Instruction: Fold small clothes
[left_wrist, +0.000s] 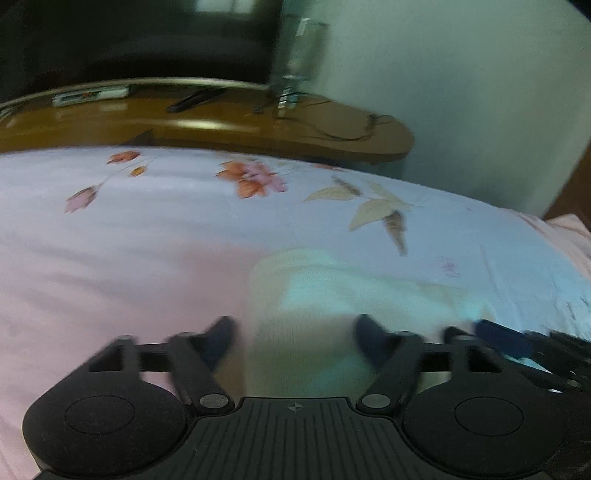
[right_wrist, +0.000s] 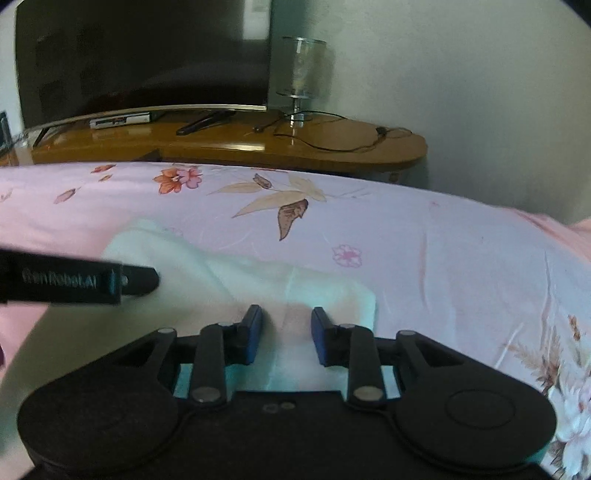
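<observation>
A small pale white-green garment (left_wrist: 314, 291) lies on a pink floral bedsheet (left_wrist: 147, 229). In the left wrist view, which is blurred, my left gripper (left_wrist: 295, 336) is open with its jaws wide apart over the near part of the garment. In the right wrist view the garment (right_wrist: 258, 280) lies in front of my right gripper (right_wrist: 286, 332), which is open with its blue pads a short way apart over the cloth's near edge. The left gripper (right_wrist: 140, 280) reaches in from the left over the garment. The right gripper's fingers (left_wrist: 517, 343) show at the right edge of the left wrist view.
Beyond the bed stands a wooden TV stand (right_wrist: 332, 144) with a dark television (right_wrist: 147, 55), a glass lamp (right_wrist: 303, 70), a remote (right_wrist: 203, 122) and cables (right_wrist: 351, 144). A pale wall (right_wrist: 461, 92) is at the right. The bedsheet (right_wrist: 443, 251) extends to the right.
</observation>
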